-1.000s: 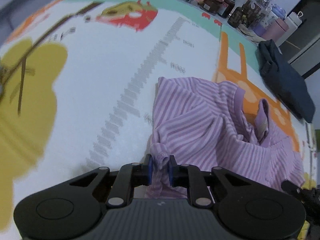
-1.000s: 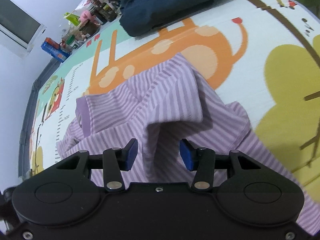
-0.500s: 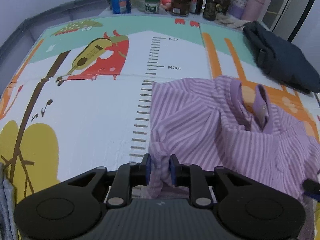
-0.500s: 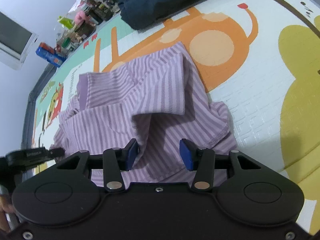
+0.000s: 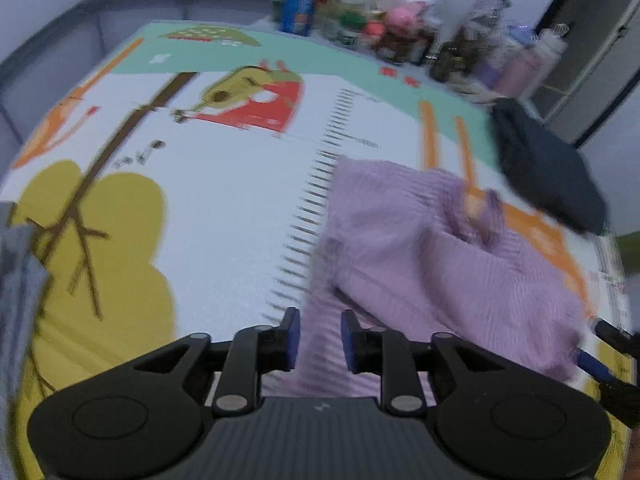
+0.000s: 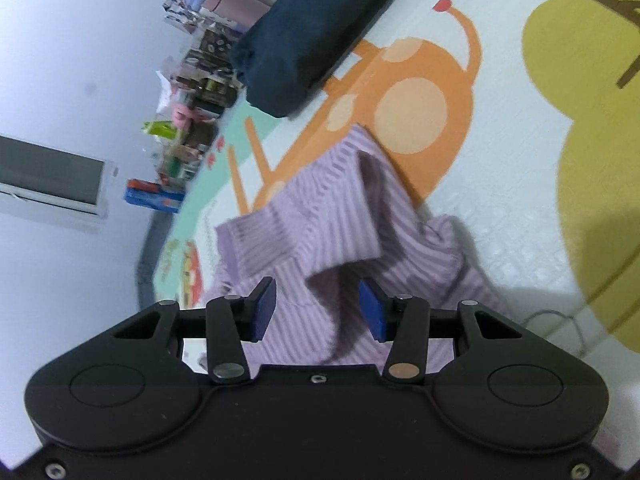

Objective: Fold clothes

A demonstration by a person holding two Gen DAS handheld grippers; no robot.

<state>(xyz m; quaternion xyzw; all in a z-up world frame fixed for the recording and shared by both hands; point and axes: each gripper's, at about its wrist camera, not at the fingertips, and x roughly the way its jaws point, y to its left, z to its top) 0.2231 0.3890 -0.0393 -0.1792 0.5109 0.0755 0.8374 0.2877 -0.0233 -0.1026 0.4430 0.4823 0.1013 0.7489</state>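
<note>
A purple striped shirt (image 5: 420, 248) lies crumpled on the cartoon play mat (image 5: 208, 200). My left gripper (image 5: 320, 338) hovers over its near left edge. The blue pads stand a little apart and flat cloth shows in the narrow gap; this view is blurred. In the right wrist view the same shirt (image 6: 320, 216) has a folded-over flap raised in the middle. My right gripper (image 6: 318, 312) is open just above it, its fingers on either side of the flap's near end without touching. A blue tip of the right gripper (image 5: 596, 362) shows at the shirt's right edge.
A folded dark navy garment (image 5: 548, 172) (image 6: 304, 40) lies beyond the shirt. Bottles, jars and boxes (image 5: 380, 28) line the far edge by the wall. Grey cloth (image 5: 20, 280) hangs at the left edge. A grey raised border (image 5: 120, 8) rims the mat.
The left pads were pinching a bunched bit of the shirt; now they sit slightly wider with flat cloth between. The right gripper has tilted and come lower over the flap, still open.
</note>
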